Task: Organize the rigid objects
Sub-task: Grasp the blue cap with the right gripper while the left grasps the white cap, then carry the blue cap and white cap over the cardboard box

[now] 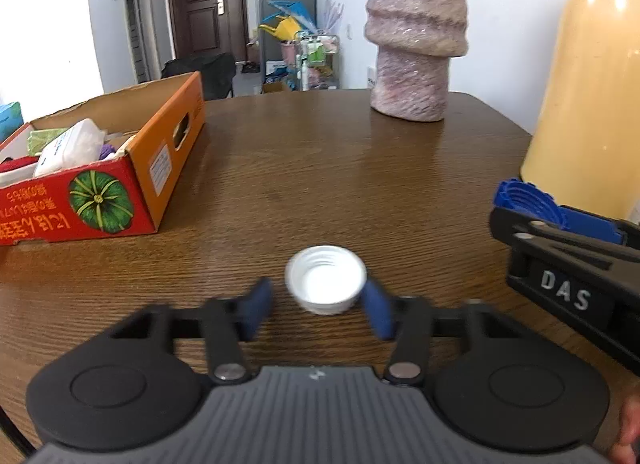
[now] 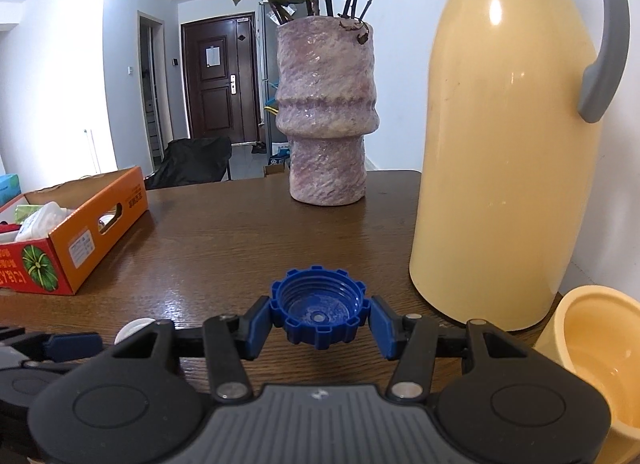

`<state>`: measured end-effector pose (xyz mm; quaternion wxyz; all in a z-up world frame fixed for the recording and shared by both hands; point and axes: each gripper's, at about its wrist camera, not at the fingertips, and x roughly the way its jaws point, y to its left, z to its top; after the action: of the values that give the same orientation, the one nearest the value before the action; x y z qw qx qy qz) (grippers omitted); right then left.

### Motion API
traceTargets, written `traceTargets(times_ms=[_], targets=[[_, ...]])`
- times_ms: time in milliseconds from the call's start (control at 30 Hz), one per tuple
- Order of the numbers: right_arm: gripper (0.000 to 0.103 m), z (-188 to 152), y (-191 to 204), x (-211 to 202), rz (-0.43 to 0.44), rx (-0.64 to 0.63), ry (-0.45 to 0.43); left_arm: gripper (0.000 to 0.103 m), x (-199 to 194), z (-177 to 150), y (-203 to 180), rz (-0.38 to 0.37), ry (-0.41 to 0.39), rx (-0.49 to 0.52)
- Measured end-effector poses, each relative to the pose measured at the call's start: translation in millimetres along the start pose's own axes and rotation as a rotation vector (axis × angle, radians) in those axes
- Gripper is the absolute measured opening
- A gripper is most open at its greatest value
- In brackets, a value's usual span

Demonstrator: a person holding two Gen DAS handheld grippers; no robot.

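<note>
A white bottle cap [image 1: 325, 279] lies open side up on the brown wooden table [image 1: 320, 167], between the blue fingers of my left gripper [image 1: 319, 304]. The right finger touches it; the left finger stands apart, so the jaws are open. In the right wrist view my right gripper [image 2: 320, 318] holds a blue notched cap [image 2: 319, 306] open side up, both fingers pressed on its sides, just above the table. The blue cap [image 1: 524, 199] and the right gripper also show at the right edge of the left wrist view.
An orange-red cardboard box [image 1: 100, 167] with packets inside stands at the left. A pink stone vase [image 2: 326, 115] with roses stands at the back. A yellow thermos jug [image 2: 508, 135] and a yellow cup [image 2: 596, 356] stand at the right.
</note>
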<state>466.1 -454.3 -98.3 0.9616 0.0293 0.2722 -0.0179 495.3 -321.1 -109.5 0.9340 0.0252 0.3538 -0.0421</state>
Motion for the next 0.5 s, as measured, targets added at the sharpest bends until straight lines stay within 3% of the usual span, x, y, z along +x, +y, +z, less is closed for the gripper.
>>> traceTargets(times_ms=[500], targets=[[0.052,-3,10,-9,0.019,-0.029,-0.039,0.041,-17,-1,15,-0.022,-0.036,-0.016]])
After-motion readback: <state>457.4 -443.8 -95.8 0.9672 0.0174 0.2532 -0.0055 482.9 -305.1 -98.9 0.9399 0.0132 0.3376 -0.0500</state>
